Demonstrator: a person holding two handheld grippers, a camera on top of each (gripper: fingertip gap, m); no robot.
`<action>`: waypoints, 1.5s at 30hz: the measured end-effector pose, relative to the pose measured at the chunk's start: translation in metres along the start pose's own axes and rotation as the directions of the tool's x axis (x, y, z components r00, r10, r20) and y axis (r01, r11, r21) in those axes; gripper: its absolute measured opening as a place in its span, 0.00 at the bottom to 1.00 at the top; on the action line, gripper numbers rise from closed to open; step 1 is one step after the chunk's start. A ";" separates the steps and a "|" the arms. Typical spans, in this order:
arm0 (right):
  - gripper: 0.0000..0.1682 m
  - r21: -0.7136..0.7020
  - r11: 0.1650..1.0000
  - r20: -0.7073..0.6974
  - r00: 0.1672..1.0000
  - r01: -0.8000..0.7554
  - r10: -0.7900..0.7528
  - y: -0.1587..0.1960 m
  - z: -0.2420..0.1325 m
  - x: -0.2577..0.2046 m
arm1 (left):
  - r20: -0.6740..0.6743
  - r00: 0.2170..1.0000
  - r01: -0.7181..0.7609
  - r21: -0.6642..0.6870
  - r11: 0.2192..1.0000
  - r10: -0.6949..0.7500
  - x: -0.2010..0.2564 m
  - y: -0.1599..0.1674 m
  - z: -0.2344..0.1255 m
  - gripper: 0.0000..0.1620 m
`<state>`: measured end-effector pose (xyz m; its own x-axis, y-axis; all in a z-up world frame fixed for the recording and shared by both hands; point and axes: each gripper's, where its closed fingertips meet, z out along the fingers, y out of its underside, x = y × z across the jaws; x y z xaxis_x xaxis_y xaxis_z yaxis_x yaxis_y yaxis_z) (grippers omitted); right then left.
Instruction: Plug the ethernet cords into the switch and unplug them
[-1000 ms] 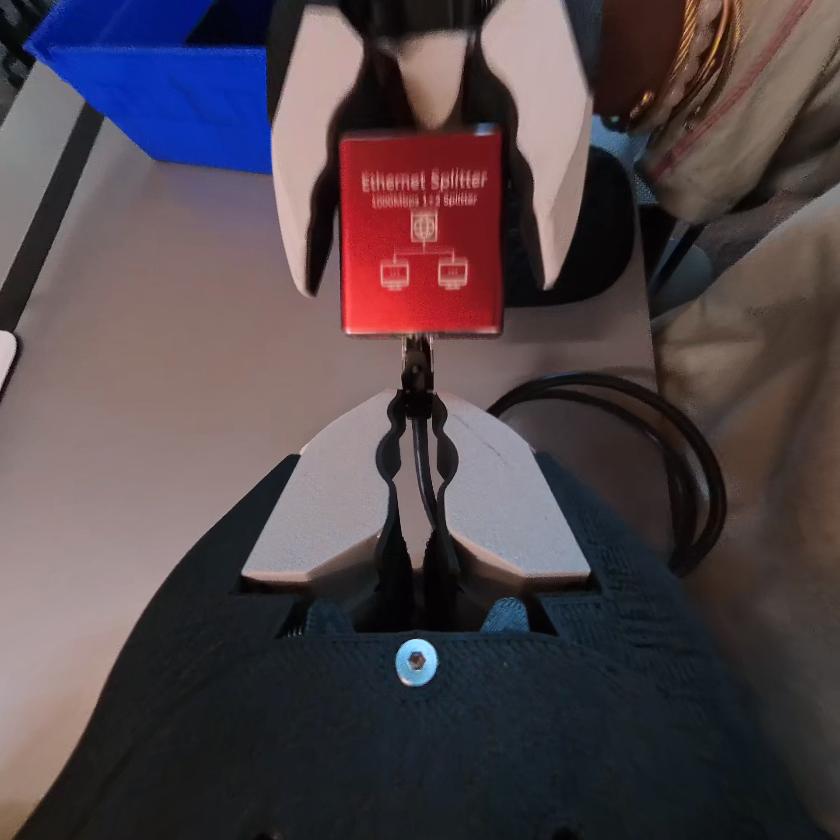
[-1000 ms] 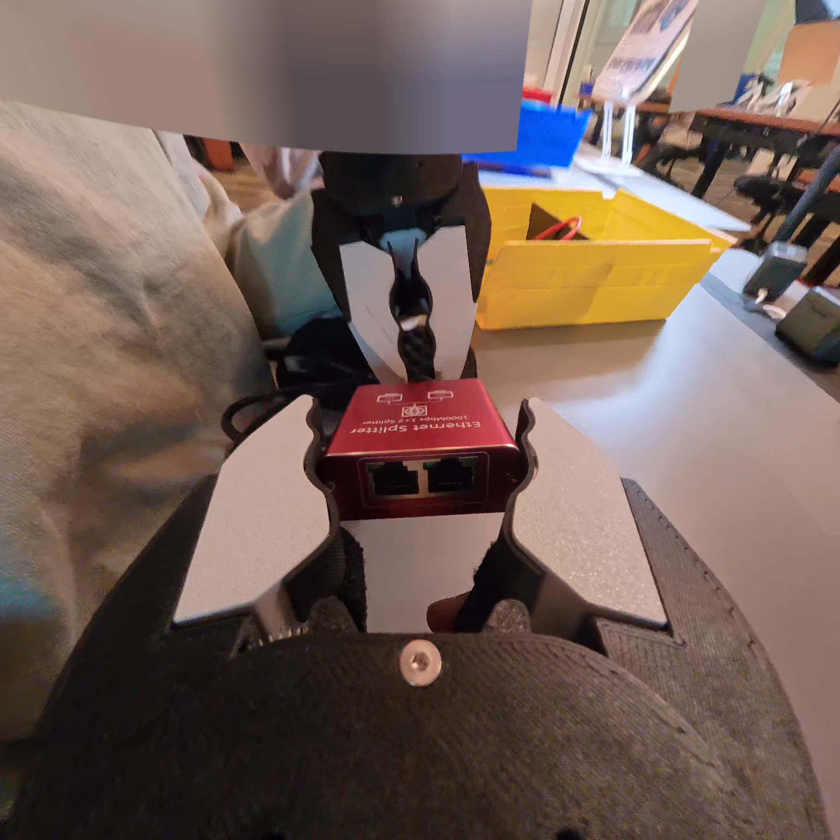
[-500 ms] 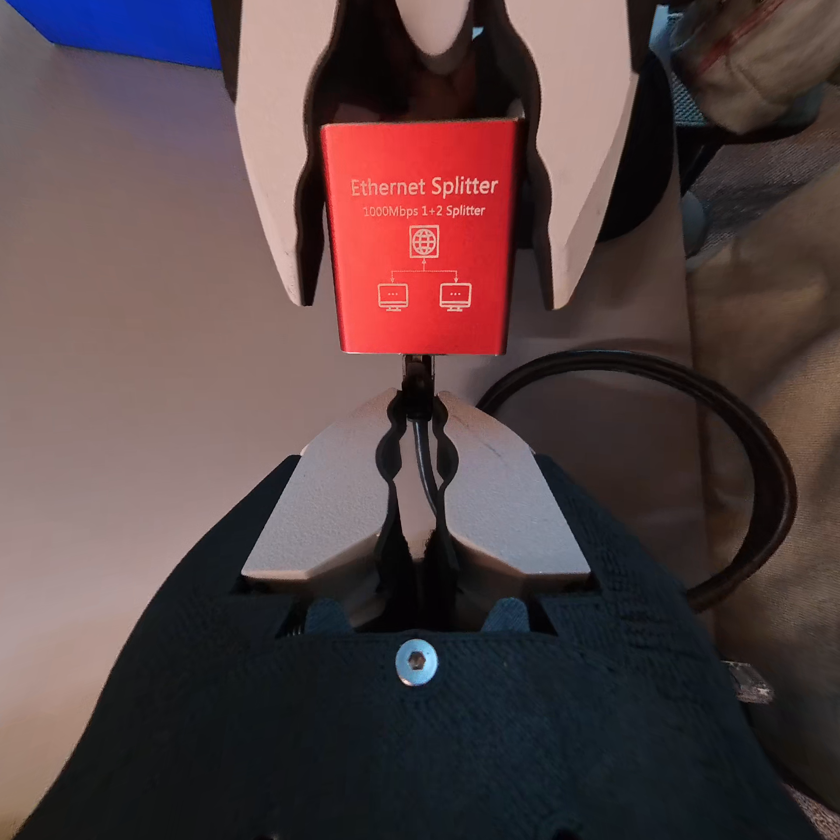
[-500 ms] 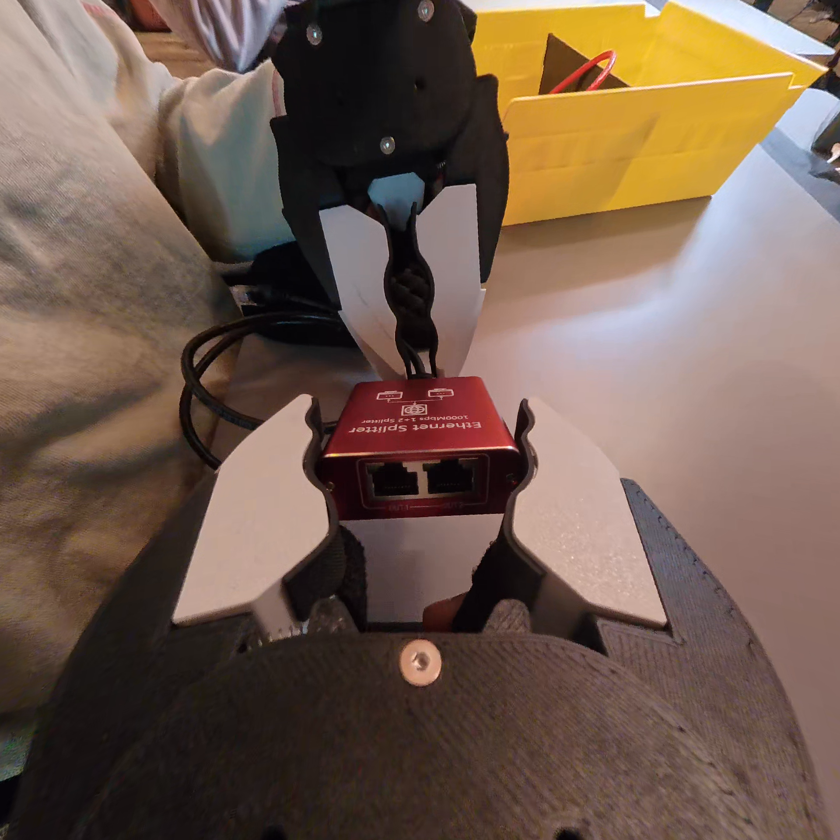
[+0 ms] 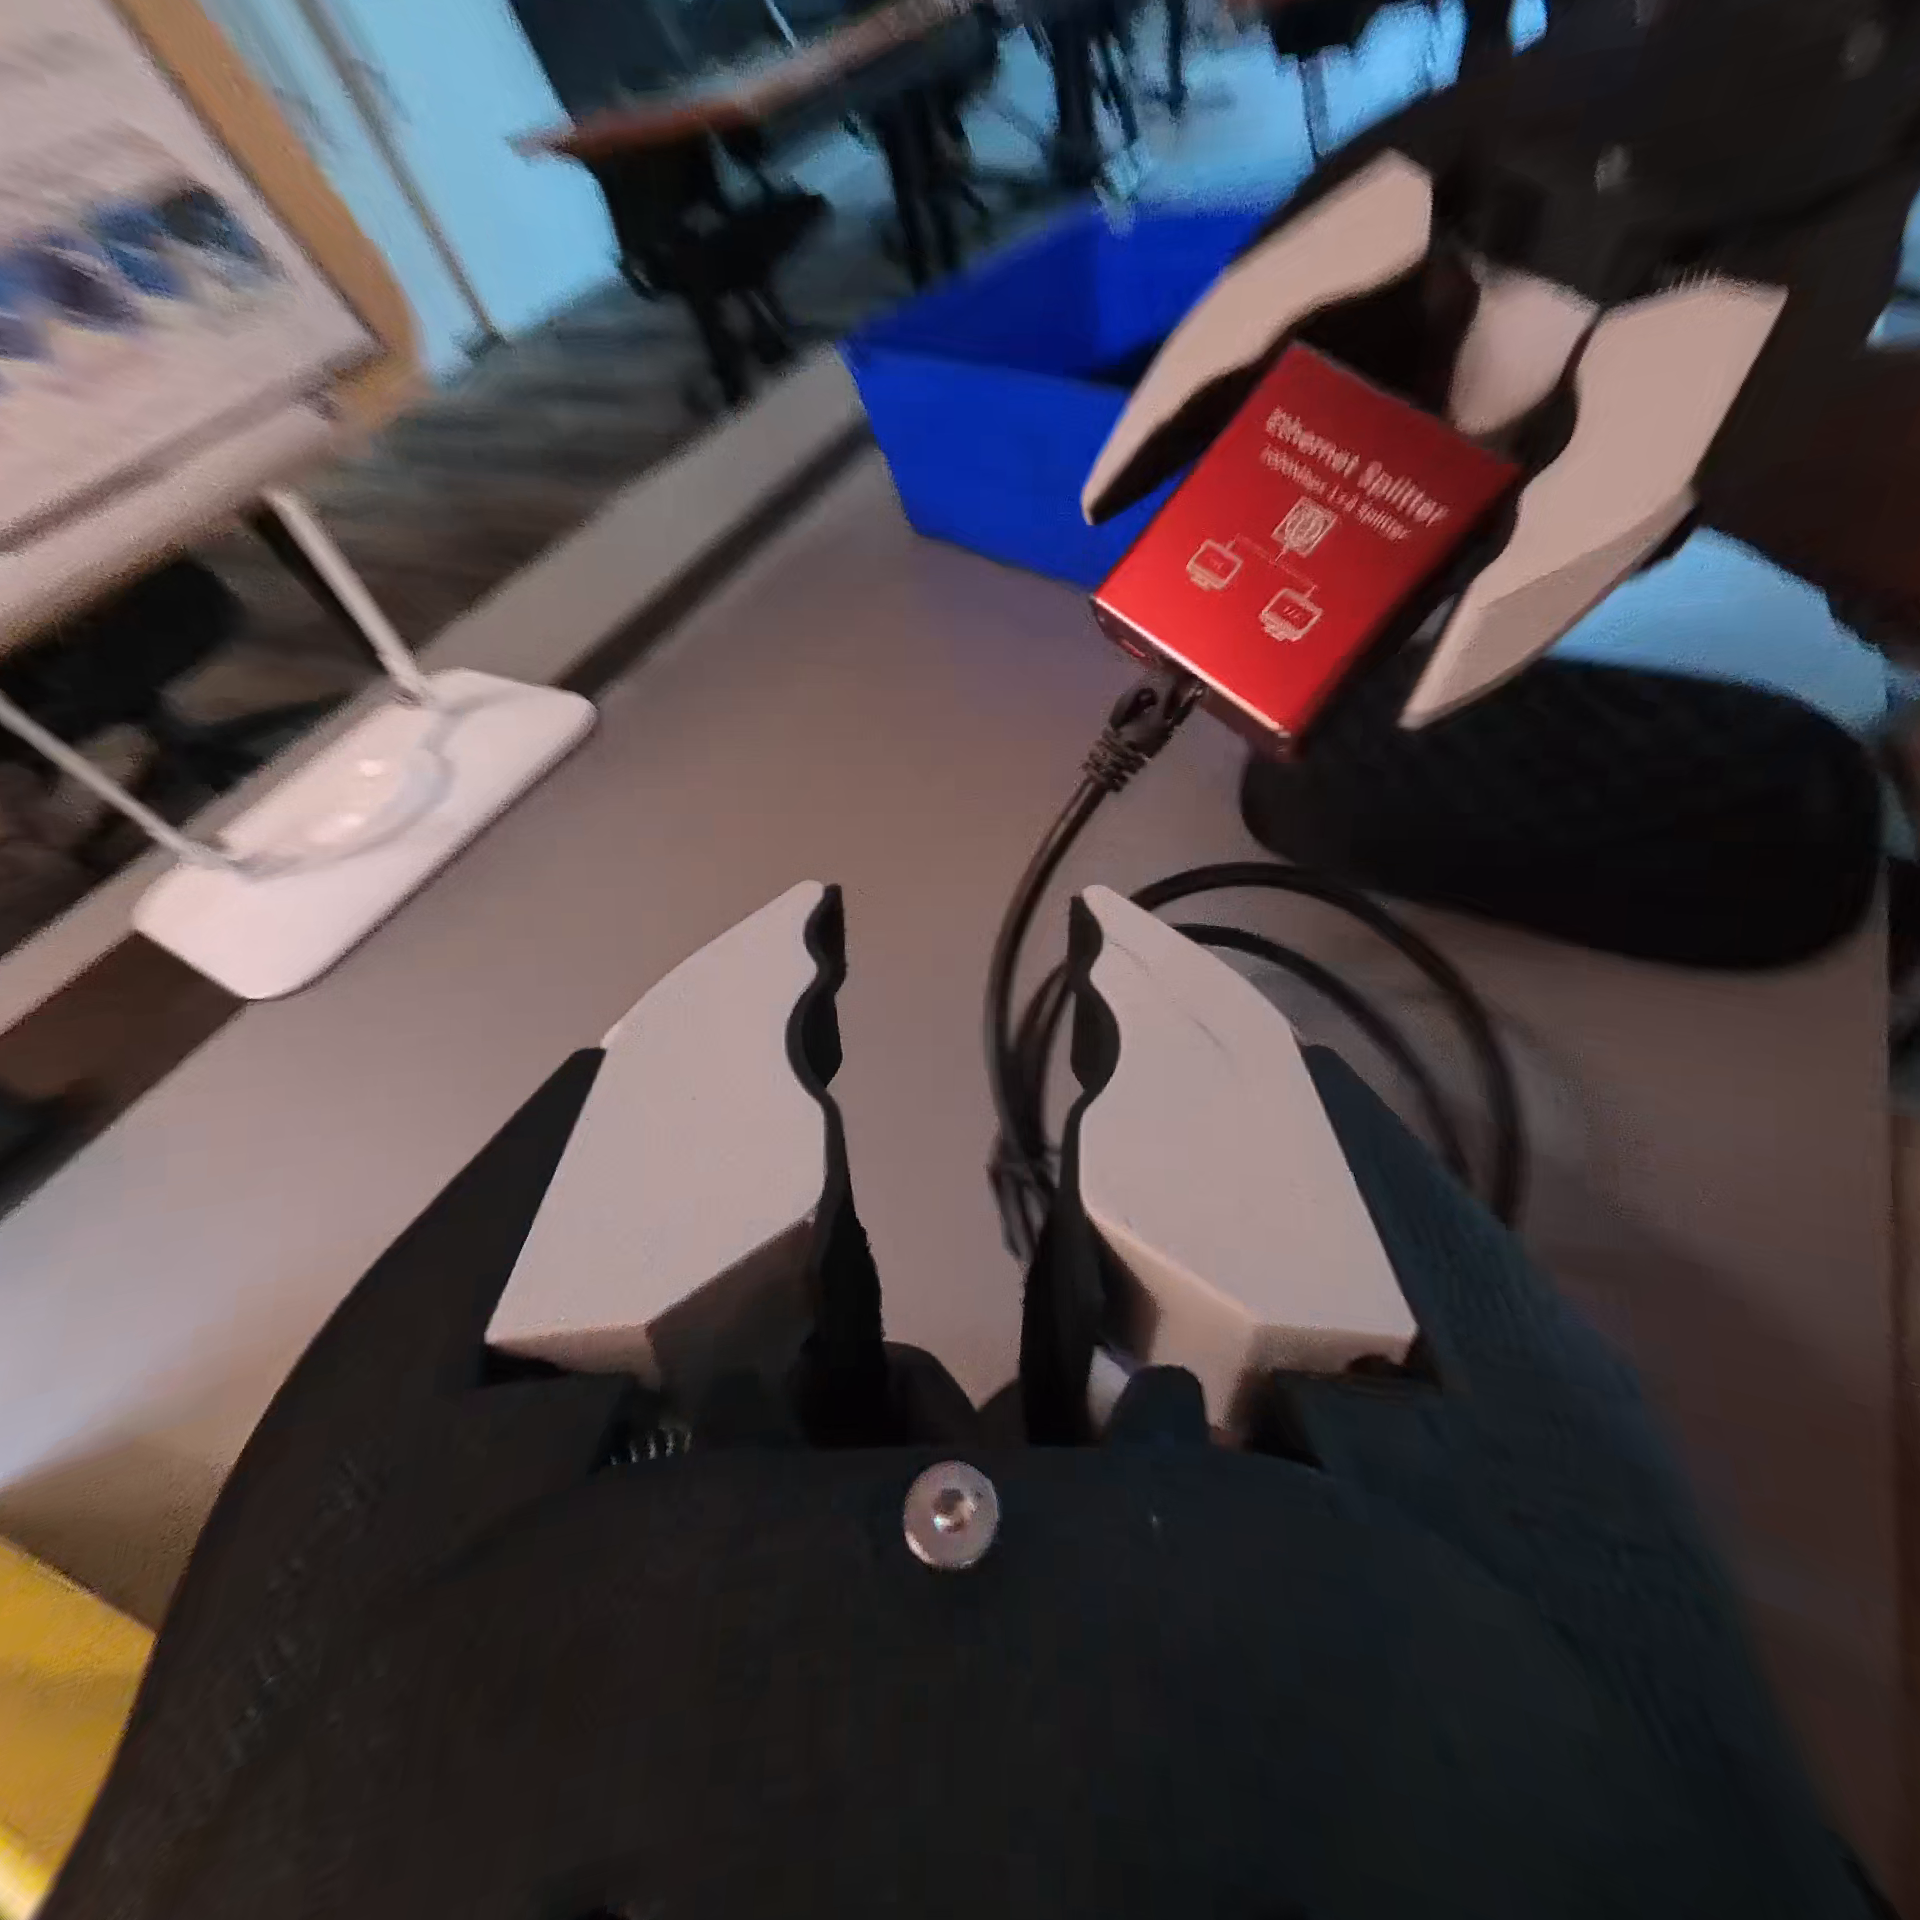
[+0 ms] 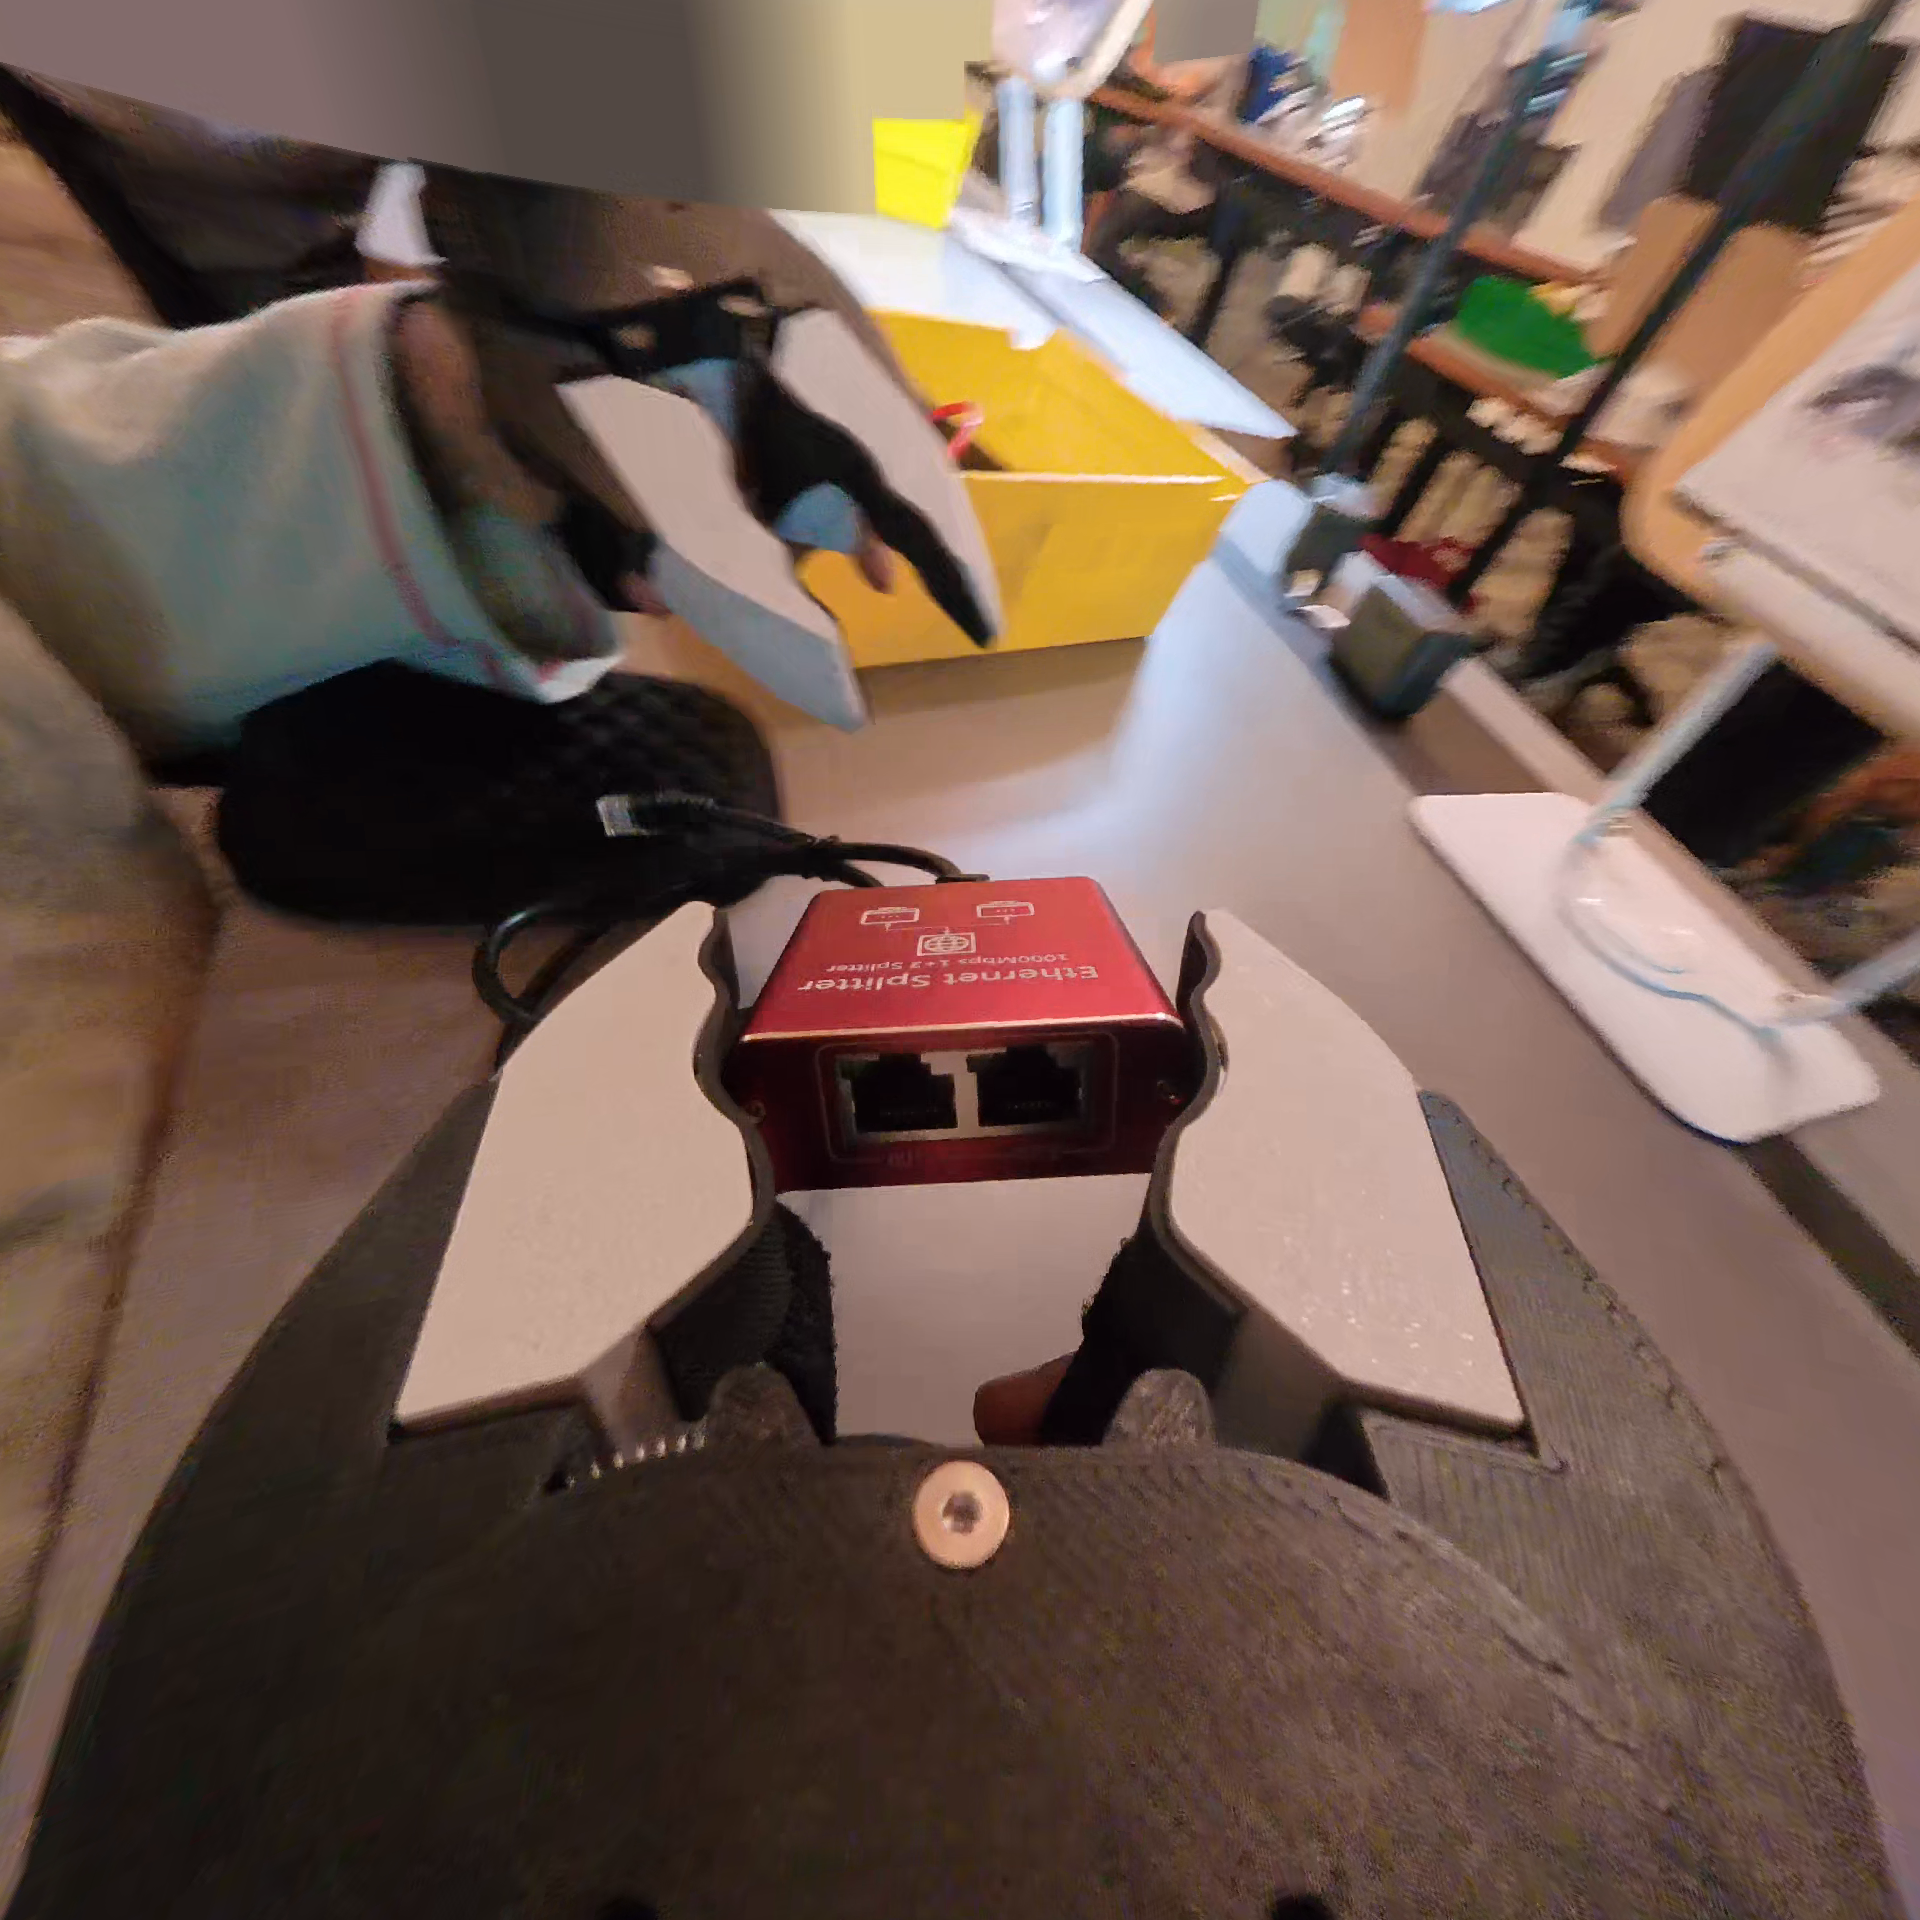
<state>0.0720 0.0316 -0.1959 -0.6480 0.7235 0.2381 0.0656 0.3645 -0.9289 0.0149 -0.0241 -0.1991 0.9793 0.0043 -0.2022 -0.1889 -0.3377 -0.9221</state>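
Red metal ethernet switch box (image 6: 961, 1023) sitting clamped in right gripper (image 6: 961, 1049) (black cord (image 5: 1044, 894) plugged in); left gripper (image 5: 951, 925) gaping empty beside it.

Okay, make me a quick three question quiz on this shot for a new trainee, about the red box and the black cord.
1. True or false: the left gripper jaws are shut on the black cord.
2. What does the right gripper hold?
3. How many ports on the red box facing the right wrist camera are unused: A none, B one, C two?

Key
1. False: they are open, the cord passing between them.
2. The red box.
3. C
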 end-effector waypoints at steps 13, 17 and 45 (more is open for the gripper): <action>0.49 -0.251 0.904 -0.462 0.863 -0.347 0.203 0.091 0.009 0.014 | 0.101 0.992 -0.076 0.048 0.996 0.071 0.014 0.015 -0.020 0.23; 0.49 -0.393 0.839 -0.452 0.874 -0.375 0.179 0.111 0.013 0.002 | 0.114 0.991 -0.085 0.068 0.994 0.077 0.013 0.012 -0.023 0.20; 0.56 -0.465 0.772 -0.172 0.899 -0.434 0.402 0.102 -0.009 -0.016 | -0.001 1.000 -0.028 -0.069 0.997 0.028 0.031 0.034 -0.034 0.16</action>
<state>0.0953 0.0625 -0.2916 -0.4255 0.8982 -0.1106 0.6846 0.2395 -0.6884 0.0413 -0.0675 -0.2251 0.9737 -0.0063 -0.2278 -0.2111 -0.4017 -0.8911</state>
